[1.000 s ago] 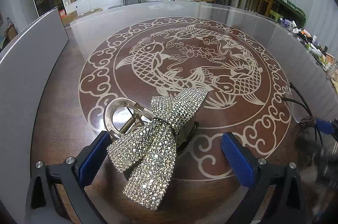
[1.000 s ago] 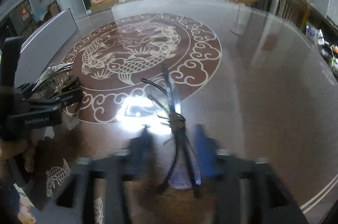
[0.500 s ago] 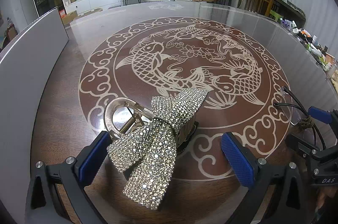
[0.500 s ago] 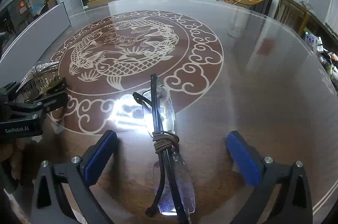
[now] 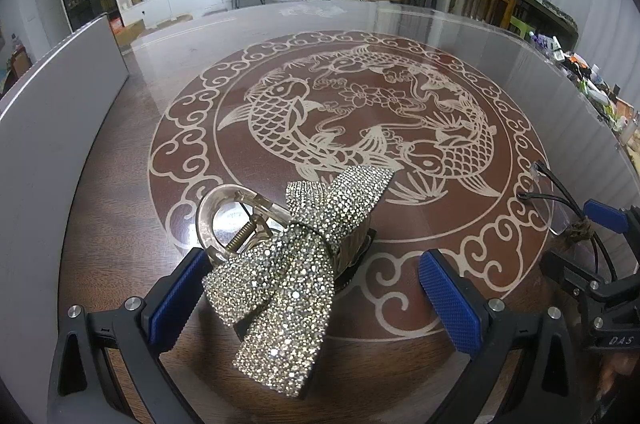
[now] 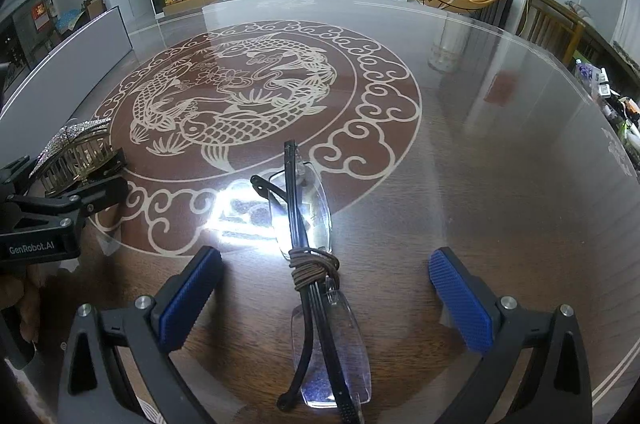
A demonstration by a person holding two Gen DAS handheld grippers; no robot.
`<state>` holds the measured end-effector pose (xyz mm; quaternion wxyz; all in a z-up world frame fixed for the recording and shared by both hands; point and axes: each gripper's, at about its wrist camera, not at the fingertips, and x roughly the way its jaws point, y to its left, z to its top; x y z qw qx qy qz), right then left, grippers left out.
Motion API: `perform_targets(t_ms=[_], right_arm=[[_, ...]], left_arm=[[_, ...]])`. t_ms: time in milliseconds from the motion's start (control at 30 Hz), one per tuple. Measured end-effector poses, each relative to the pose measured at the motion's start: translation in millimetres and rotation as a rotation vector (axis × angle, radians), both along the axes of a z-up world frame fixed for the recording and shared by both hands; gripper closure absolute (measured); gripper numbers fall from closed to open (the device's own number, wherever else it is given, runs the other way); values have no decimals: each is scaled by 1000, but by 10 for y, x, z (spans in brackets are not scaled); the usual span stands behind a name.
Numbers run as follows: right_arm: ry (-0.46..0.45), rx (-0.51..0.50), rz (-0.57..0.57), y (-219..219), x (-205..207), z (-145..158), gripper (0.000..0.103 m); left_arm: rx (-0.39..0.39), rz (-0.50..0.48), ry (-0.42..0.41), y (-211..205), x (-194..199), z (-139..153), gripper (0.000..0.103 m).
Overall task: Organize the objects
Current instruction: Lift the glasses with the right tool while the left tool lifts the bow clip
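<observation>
Your right gripper [image 6: 326, 298] was shut on the folded clear-lens glasses with black arms [image 6: 316, 264] a second ago; now it is wide open, glasses flat on the table. Your left gripper [image 5: 310, 298] stays open around the sparkly silver bow hair clip [image 5: 296, 264]. Grab next.

Rhinestone-crusted bow clip [image 5: 288, 276], glossy glass tabletop [image 5: 160, 72]

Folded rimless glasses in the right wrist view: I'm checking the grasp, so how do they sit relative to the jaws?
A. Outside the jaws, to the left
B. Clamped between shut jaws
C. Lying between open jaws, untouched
C: the folded rimless glasses lie on the glass-topped table, with both blue pads of the right gripper standing well clear.
</observation>
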<state>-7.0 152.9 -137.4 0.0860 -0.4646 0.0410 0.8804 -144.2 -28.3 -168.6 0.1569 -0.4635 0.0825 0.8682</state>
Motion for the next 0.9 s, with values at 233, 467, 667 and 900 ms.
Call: perform_targets(t_ms=[233,467,667,900], right_arm=[[-129,-23,116,45,-97,30,0],[-226,-129,127,213,-306,135,8],[-238,-127,152,211,-351,233,86],[-136,-156,157,119,-125,710,91]], left_arm=[[-51,-26,-117,-174,21,37,0],[-71,-61,-75,-92,10,200,0],[-76,-90,-5,-44,-6,249,56],[171,18,19,-427,338,622,57]])
